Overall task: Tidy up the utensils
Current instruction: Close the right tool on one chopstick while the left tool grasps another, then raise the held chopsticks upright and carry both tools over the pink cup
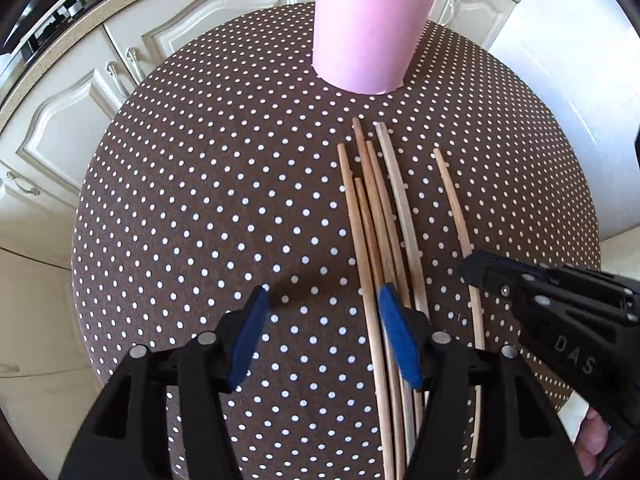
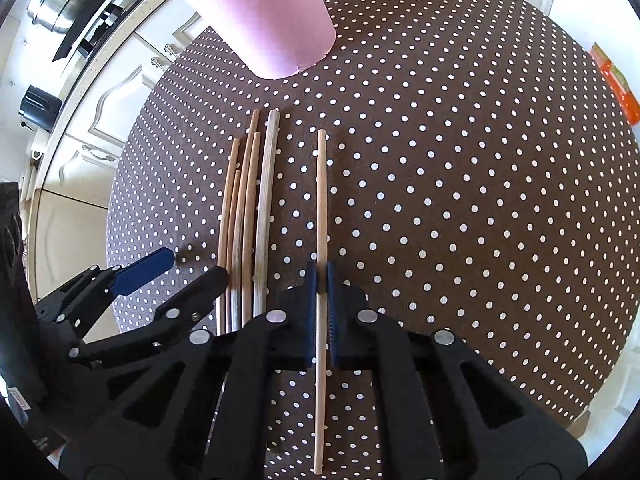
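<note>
While cream kitchen cabinets (image 1: 76,92) curve round behind it, the round table (image 1: 200,208) in its brown polka-dot cloth fills most of both views. Its near and right edges fall away to pale floor, and the cloth on the left of the pink cup (image 1: 370,28) lies bare right out to the rim. That cup stands upright near the far edge, with a few wooden sticks poking above its lip.

Just in front of the cup lies a bundle of five chopsticks (image 1: 380,216), side by side and touching, tips pointing toward the cup; one is paler and flatter than its tan neighbours. A single chopstick (image 2: 321,200) lies apart on the bundle's right, parallel to it.

On the side of the bundle away from the cup, the left gripper (image 1: 322,320) hangs above the cloth with its blue pads spread wide, the right pad over the bundle's near ends. The right gripper (image 2: 321,284) is pressed together, pinching the single chopstick partway along its length.

An orange packet (image 2: 618,88) sits at the table's right rim, well apart from the cup.
</note>
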`<state>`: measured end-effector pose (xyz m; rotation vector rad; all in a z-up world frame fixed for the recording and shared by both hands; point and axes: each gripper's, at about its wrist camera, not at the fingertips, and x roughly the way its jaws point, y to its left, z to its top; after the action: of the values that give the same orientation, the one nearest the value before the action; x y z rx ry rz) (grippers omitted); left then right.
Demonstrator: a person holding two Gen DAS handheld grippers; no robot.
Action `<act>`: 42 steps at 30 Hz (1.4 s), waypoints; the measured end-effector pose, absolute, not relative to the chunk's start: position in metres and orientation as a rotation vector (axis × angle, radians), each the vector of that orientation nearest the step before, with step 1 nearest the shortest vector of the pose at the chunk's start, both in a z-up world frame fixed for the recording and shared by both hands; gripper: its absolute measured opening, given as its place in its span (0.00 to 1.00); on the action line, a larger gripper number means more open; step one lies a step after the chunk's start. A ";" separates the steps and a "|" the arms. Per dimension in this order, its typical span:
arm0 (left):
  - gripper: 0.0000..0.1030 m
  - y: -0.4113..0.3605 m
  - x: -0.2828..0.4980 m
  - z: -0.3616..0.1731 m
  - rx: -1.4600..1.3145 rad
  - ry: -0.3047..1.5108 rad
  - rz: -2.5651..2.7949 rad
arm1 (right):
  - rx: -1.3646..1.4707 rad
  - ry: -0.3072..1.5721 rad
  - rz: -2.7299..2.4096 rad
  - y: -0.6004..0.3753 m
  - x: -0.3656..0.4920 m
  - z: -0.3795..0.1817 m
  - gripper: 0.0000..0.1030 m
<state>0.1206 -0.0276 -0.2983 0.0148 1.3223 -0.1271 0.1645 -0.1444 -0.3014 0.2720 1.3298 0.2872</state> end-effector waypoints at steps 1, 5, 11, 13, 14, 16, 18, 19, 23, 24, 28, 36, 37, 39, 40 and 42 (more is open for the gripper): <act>0.59 -0.028 0.122 -0.299 -0.002 1.333 -0.123 | 0.273 1.331 0.289 -0.150 0.168 -0.305 0.06; 0.60 -0.036 0.132 -0.298 -0.004 1.375 -0.096 | 0.266 1.333 0.293 -0.148 0.165 -0.297 0.06; 0.60 -0.032 0.150 -0.297 -0.036 1.445 -0.035 | 0.284 1.341 0.299 -0.147 0.167 -0.301 0.06; 0.60 -0.024 0.151 -0.299 -0.031 1.450 -0.015 | 0.282 1.342 0.299 -0.148 0.167 -0.300 0.06; 0.60 -0.024 0.152 -0.300 -0.047 1.451 -0.022 | 0.283 1.342 0.299 -0.148 0.167 -0.301 0.06; 0.60 -0.022 0.152 -0.301 -0.034 1.448 -0.023 | 0.283 1.342 0.300 -0.148 0.167 -0.301 0.06; 0.60 -0.028 0.153 -0.302 0.006 1.443 -0.016 | 0.282 1.342 0.300 -0.148 0.168 -0.301 0.06; 0.60 -0.031 0.152 -0.303 0.027 1.436 -0.012 | 0.282 1.342 0.299 -0.148 0.168 -0.301 0.06; 0.60 -0.041 0.149 -0.305 0.016 1.428 0.007 | 0.289 1.341 0.301 -0.149 0.168 -0.301 0.06; 0.60 -0.042 0.149 -0.304 0.005 1.426 0.011 | 0.296 1.341 0.300 -0.149 0.169 -0.301 0.06; 0.24 -0.043 0.152 -0.298 0.001 1.345 0.014 | 0.274 1.332 0.314 -0.148 0.168 -0.300 0.05; 0.06 -0.034 0.160 -0.291 -0.051 1.342 -0.035 | 0.303 1.309 0.305 -0.151 0.167 -0.294 0.05; 0.06 -0.030 0.161 -0.290 -0.066 1.337 -0.036 | 0.303 1.303 0.306 -0.152 0.167 -0.292 0.05; 0.06 -0.021 0.160 -0.289 -0.079 1.321 -0.040 | 0.298 1.283 0.306 -0.153 0.169 -0.285 0.05; 0.06 -0.017 0.160 -0.287 -0.092 1.312 -0.046 | 0.301 1.272 0.305 -0.154 0.170 -0.281 0.05; 0.06 -0.011 0.160 -0.282 -0.119 1.288 -0.054 | 0.310 1.253 0.299 -0.158 0.171 -0.273 0.05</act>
<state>0.1599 -0.0112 -0.2822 -0.1194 1.2875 -0.0541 0.1714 -0.1576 -0.2732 0.3099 1.2528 0.2991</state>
